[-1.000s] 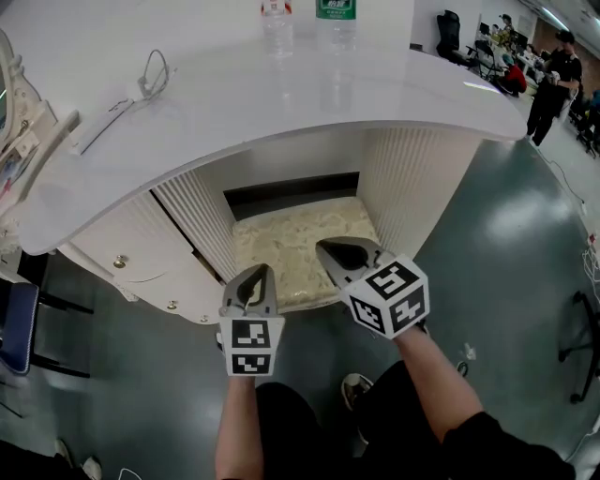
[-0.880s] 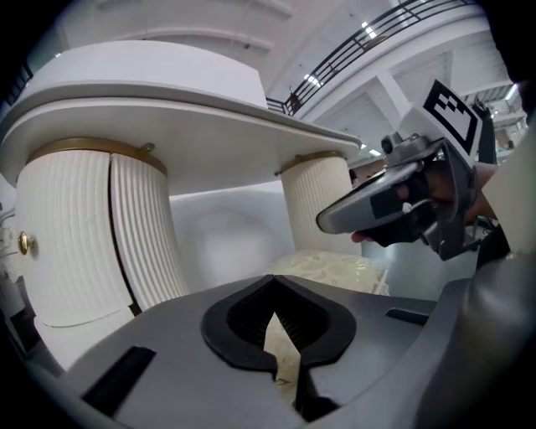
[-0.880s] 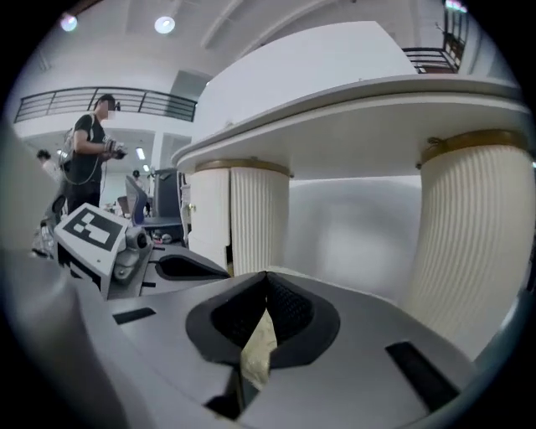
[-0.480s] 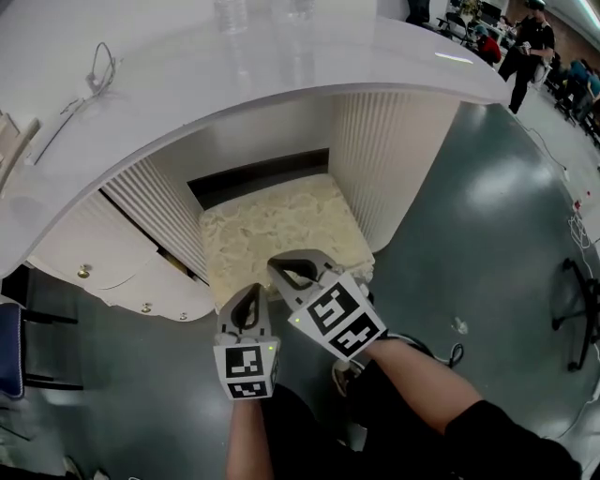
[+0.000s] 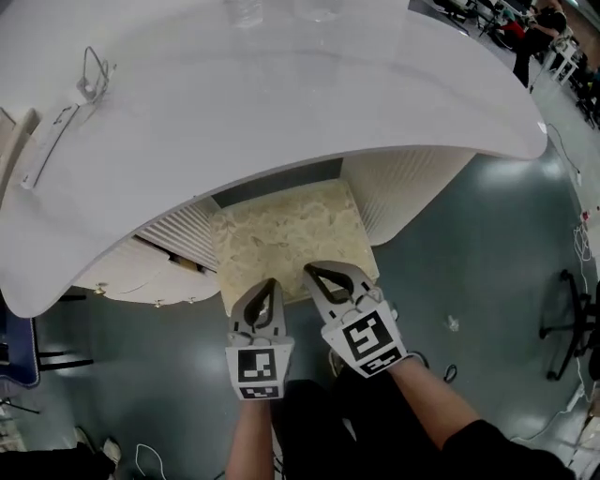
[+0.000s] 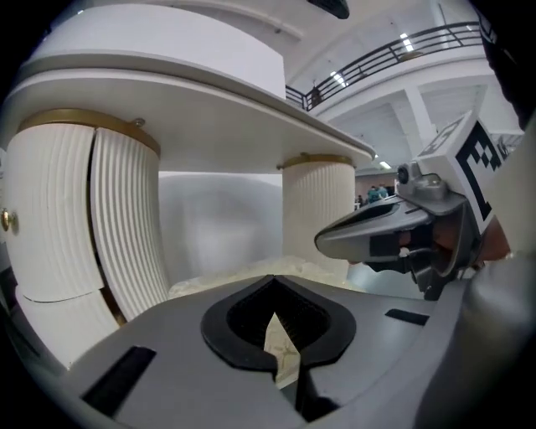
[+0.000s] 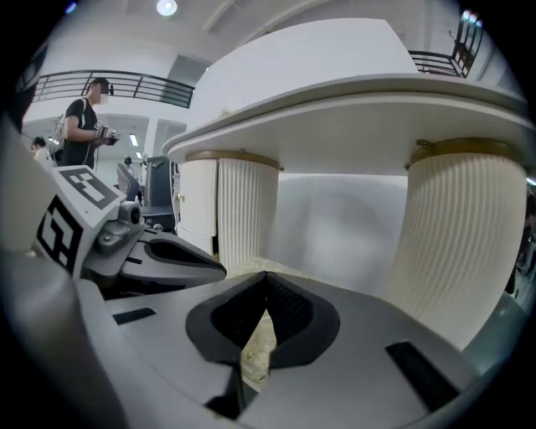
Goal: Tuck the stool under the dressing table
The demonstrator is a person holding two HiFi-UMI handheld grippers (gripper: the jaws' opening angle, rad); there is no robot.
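My left gripper (image 5: 265, 285) and my right gripper (image 5: 320, 273) both have their jaws shut tight, with nothing in them. Their tips are at the near edge of the stool (image 5: 286, 234). The stool sits partly under the white dressing table (image 5: 281, 94), between its two ribbed sides (image 5: 405, 183). Its near part sticks out.

Well ahead and left of the left gripper (image 5: 268, 282), a bent wire loop (image 5: 90, 86) and a flat white strip (image 5: 49, 147) lie near each other. Two clear bottles (image 5: 246, 11) stand far ahead. Right of the right gripper (image 5: 310, 270), a black chair base (image 5: 565, 323) stands on the grey floor (image 5: 487, 244); a blue seat (image 5: 14, 347) sits far to the left gripper's left.
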